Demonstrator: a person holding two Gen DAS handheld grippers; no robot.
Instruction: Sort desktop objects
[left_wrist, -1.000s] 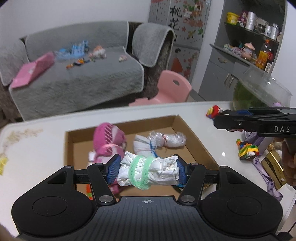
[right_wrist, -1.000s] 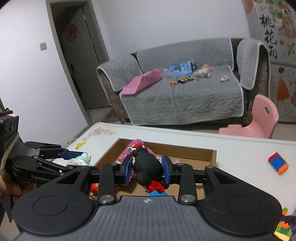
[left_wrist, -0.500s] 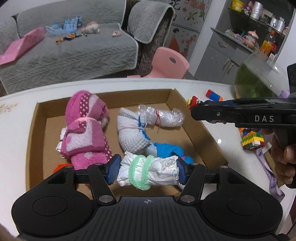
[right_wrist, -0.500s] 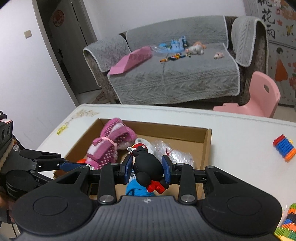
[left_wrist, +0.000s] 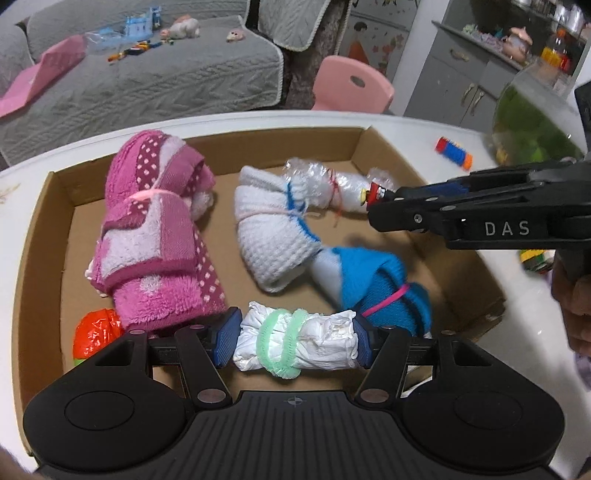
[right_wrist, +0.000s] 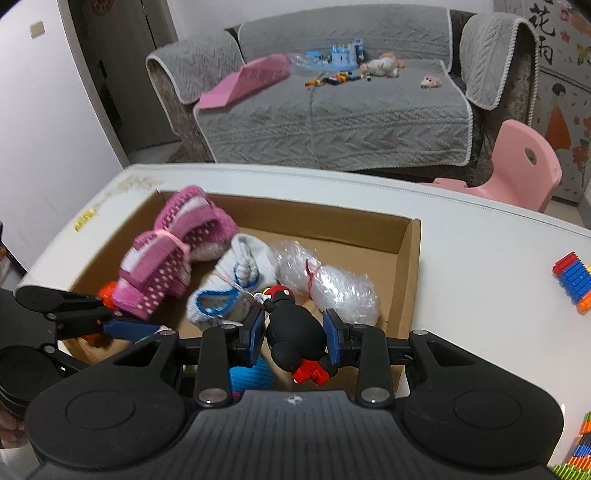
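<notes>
My left gripper (left_wrist: 293, 345) is shut on a white cloth roll (left_wrist: 325, 345) bound with green hair ties, held over the near part of the cardboard box (left_wrist: 44, 206). My right gripper (right_wrist: 295, 338) is shut on a black toy figure (right_wrist: 295, 332) with red feet, over the box's near right part (right_wrist: 408, 258). It enters the left wrist view from the right (left_wrist: 384, 206). In the box lie a pink dotted towel roll (left_wrist: 159, 236), a white sock bundle (left_wrist: 269, 229), a bubble-wrap bundle (right_wrist: 328, 280), a blue sock bundle (left_wrist: 380, 284) and an orange bag (left_wrist: 96, 330).
The box sits on a white table (right_wrist: 480, 266). Colourful block stacks (right_wrist: 572, 277) lie on the table to the right, and one small stack (left_wrist: 452, 151) beyond the box. A glass bowl (left_wrist: 532, 125) stands at far right. A pink chair (right_wrist: 517, 162) and grey sofa are behind.
Both grippers have moved forward and down over the box, each still holding its object. The right gripper now reaches further in over the box's right side.
</notes>
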